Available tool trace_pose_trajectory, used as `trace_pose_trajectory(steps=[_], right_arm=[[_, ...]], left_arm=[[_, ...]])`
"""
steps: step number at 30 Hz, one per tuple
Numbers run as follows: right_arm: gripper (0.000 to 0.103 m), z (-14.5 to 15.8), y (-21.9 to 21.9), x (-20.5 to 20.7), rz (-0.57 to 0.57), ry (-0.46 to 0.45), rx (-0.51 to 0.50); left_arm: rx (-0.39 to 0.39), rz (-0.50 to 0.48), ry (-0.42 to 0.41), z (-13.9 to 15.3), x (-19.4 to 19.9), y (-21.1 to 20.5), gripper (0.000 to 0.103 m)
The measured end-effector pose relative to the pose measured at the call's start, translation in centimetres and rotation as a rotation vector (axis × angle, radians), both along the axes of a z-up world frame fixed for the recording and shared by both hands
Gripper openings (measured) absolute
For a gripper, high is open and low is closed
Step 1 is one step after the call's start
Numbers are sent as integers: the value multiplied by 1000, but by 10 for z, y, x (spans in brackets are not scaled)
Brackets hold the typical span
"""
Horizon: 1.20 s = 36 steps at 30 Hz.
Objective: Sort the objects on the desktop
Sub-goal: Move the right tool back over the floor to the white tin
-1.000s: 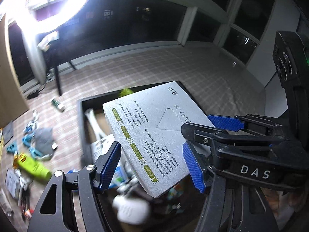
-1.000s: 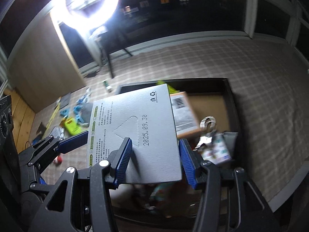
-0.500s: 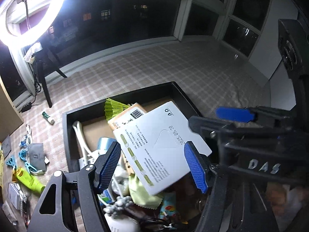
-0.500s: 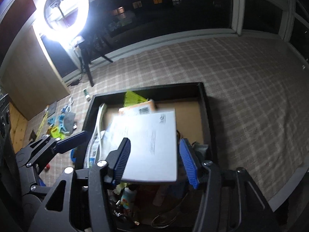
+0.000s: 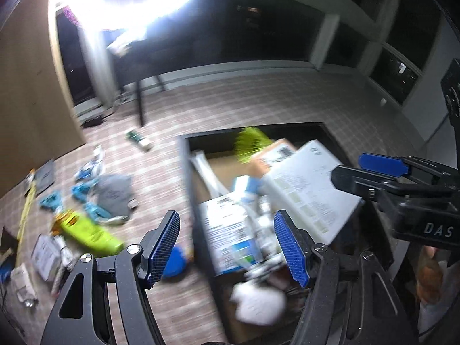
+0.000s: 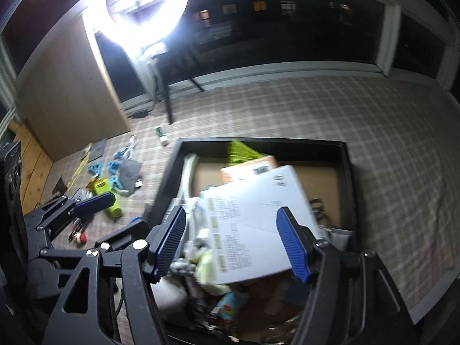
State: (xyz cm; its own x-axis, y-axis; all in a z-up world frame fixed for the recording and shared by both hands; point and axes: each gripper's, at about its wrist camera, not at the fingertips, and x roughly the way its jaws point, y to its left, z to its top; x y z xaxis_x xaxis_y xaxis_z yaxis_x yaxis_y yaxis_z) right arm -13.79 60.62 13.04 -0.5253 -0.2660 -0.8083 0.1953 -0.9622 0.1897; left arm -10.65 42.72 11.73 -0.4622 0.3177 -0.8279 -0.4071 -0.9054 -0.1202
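A flat white printed box (image 6: pixel 253 218) lies tilted on top of the clutter inside the black tray (image 6: pixel 166 178). My right gripper (image 6: pixel 232 211) hovers over it with its jaws opening, and the pads do not press on the box. In the left wrist view the same white box (image 5: pixel 304 184) rests at the tray's right side, with the right gripper's blue pad (image 5: pixel 379 164) just beyond it. My left gripper (image 5: pixel 225 215) is open and empty above the tray's left wall (image 5: pixel 189 178). This view is motion-blurred.
The tray also holds an orange carton (image 6: pixel 250 166), a yellow-green item (image 6: pixel 241 152) and a white round object (image 5: pixel 258 302). On the checked cloth to the left lie a green bottle (image 5: pixel 92 233), a grey pouch (image 5: pixel 115 192), a glue stick (image 5: pixel 139 141) and several blue clips. A ring light (image 6: pixel 146 3) glares behind.
The white box left the right gripper's pads and dropped into the tray. The right jaws spread wider. The left gripper swung left, from over the box to over the tray's left wall.
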Motion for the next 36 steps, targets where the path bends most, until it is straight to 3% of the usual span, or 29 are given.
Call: trace_pose_trajectory(steps=[9,22,29,36], right_arm=[[66,1,-88,6,139,-23,-43],[66,-10,-270,-1,407,-103,-69],[66,-29,-355,-17,530,-162,-11],[65,-67,-406,-42,578,-284,7]], left_arm=[[-10,149,-27,-9,2,-112,66],[32,454,-86,-40,16,-286,66],[76,523,-113,-60,13,-315,65],[94,506,-140,-83,0,-313,65]])
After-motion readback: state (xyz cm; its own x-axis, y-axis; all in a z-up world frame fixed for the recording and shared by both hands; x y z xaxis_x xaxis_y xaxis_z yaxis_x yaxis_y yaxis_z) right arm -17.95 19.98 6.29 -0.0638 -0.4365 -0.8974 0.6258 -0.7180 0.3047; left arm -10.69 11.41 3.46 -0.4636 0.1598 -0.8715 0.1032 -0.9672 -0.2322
